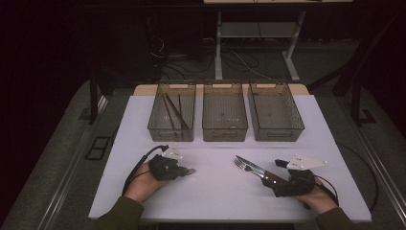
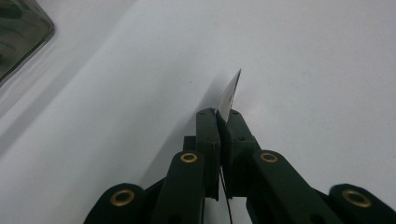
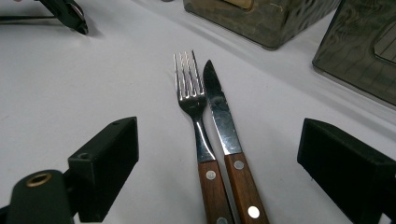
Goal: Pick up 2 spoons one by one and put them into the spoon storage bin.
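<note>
A: Desk first?
B: A white desk (image 1: 215,191) is seen from above, with three smoky see-through bins lined up along its far edge.
A: Bins detailed?
B: The left bin (image 1: 171,111) is seen with thin dark sticks lying in it. The middle bin (image 1: 224,111) and the right bin (image 1: 276,111) are noted beside it; contents cannot be told.
A: Grippers?
B: The left gripper (image 1: 187,171) is held low near the desk's near-left part. In the left gripper view its black jaws are pressed together on a thin shiny metal piece (image 2: 230,95), which sticks out past the tips; what kind of utensil it is cannot be told. The right gripper (image 1: 268,177) is held near the near-right corner, jaws spread wide, nothing pinched.
A: Cutlery?
B: A fork (image 3: 194,100) and a knife (image 3: 220,114), both wooden-handled, are laid side by side on the desk, touching or nearly so, right of centre towards the near edge. In the right gripper view they are framed between the spread jaws, handles nearest the gripper, tips aimed at the bins.
</note>
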### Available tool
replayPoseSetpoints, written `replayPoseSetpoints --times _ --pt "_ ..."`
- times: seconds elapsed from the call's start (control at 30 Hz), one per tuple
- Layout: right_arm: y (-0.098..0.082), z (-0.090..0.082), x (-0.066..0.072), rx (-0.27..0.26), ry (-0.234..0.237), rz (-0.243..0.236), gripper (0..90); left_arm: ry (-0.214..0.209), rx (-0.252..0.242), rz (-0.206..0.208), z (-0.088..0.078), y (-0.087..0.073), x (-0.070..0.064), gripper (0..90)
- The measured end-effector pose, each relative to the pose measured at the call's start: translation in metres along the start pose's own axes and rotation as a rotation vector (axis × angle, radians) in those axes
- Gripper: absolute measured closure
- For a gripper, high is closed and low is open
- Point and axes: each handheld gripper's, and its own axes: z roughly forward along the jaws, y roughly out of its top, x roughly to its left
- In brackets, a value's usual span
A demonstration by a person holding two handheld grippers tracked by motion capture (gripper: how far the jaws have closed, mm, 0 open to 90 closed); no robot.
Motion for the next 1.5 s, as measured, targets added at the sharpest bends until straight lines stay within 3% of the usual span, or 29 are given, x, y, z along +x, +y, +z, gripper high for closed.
replayPoseSetpoints --times 0.57,0.87,1.2,1.5 --pt "0.000 0.000 0.000 0.001 0.001 0.000 12.2 0.031 -0.075 -0.046 -0.010 0.002 0.003 87.0" --pt "0.000 0.001 0.000 0.001 -0.002 0.001 12.2 0.029 -0.155 -0.066 -0.016 0.011 0.004 87.1" --pt "0.000 0.001 0.000 0.001 0.000 0.003 12.2 0.032 -0.272 -0.072 -0.020 0.031 0.005 87.0" --pt "0.001 0.000 0.000 -0.007 0.005 0.005 12.2 0.083 -0.325 -0.088 -0.016 0.050 0.014 87.0"
